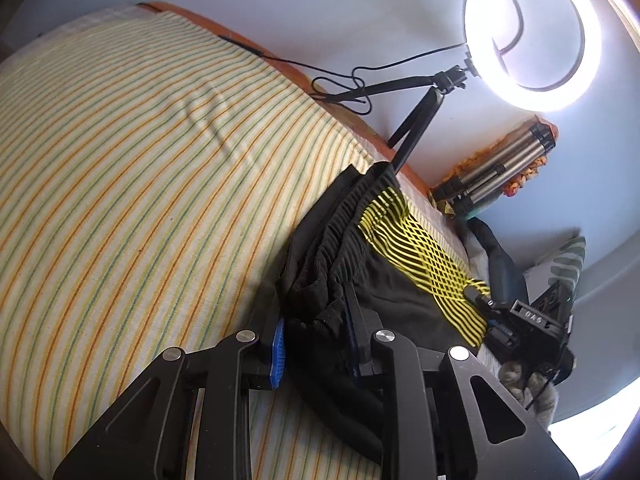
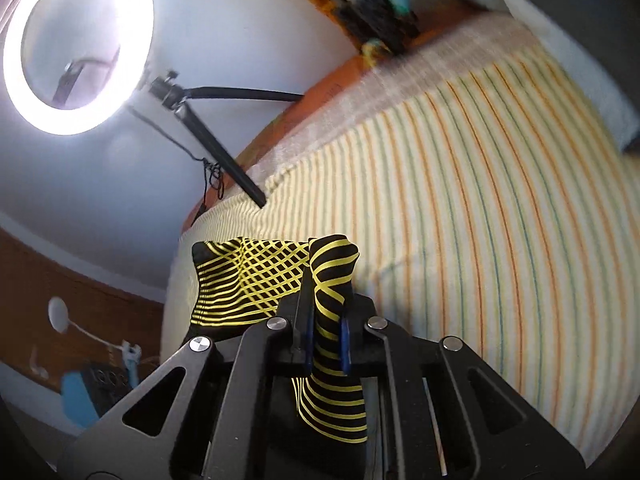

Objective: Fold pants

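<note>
A bed covered by a striped sheet (image 1: 140, 140) of cream cloth with orange and green lines fills most of both views, and an orange edge (image 1: 280, 66) of the bed shows beyond the sheet where it meets the pale wall. A lit ring light (image 1: 532, 36) stands at the far side of the bed on a black tripod (image 1: 412, 128), one leg of which comes down to the sheet just beside the garment, and a thin black cable (image 1: 340, 80) loops along the orange edge. In the corner past the light, a folded silver tripod (image 1: 496, 168) leans against something orange. The pants (image 1: 384, 256), black with a panel of yellow wavy and crossing lines, lie bunched on the sheet near the far edge of the bed, their gathered elastic waistband turned toward the left wrist camera. The left gripper (image 1: 316, 320) is clamped on a thick wad of the black cloth at the waistband end, blue pads pressing it from both sides. The right gripper (image 2: 326, 320) is closed tight on a fold of the yellow-lined cloth, which stands up between its blue pads and hangs back under the fingers; the rest of that panel spreads on the sheet to the left of it in the right wrist view.
</note>
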### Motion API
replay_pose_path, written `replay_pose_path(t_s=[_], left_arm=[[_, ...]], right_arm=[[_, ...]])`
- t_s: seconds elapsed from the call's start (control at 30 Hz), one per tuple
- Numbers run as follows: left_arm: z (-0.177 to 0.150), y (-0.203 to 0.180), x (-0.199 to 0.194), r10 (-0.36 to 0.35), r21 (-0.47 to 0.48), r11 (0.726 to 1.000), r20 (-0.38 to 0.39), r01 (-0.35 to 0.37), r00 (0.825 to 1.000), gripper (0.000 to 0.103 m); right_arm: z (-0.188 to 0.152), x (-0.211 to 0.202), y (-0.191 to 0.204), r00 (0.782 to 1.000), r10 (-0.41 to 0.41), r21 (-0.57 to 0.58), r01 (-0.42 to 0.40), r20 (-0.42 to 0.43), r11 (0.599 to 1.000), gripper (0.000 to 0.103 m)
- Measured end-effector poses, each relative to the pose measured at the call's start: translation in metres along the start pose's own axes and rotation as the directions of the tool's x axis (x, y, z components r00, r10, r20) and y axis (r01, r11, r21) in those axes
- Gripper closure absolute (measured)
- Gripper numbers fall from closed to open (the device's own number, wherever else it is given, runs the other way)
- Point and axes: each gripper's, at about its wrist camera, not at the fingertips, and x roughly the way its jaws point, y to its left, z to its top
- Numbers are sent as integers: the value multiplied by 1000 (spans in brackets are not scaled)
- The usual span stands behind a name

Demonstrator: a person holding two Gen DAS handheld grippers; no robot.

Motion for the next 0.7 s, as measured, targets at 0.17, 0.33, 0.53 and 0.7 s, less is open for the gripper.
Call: replay_pose_path(t_s=[0.17, 0.33, 0.53, 0.7], left_arm=[[-2, -20, -8, -8, 60, 998, 25, 7, 1000, 82], [-6, -46, -14, -29, 132, 991, 43, 23, 999, 82], [-10, -83, -16, -85, 195, 978, 43, 75, 995, 82], [-13, -124, -10, -148, 247, 959, 33, 136, 988, 83]], right_arm=[[10, -24, 39, 1000, -21, -142, 23, 17, 990, 93], [14, -50, 66, 998, -30, -241, 42, 52, 970, 94], [24, -86, 75, 995, -37, -288, 61, 90, 956, 94], [45, -128, 73, 989, -56, -308, 97, 139, 946, 94]])
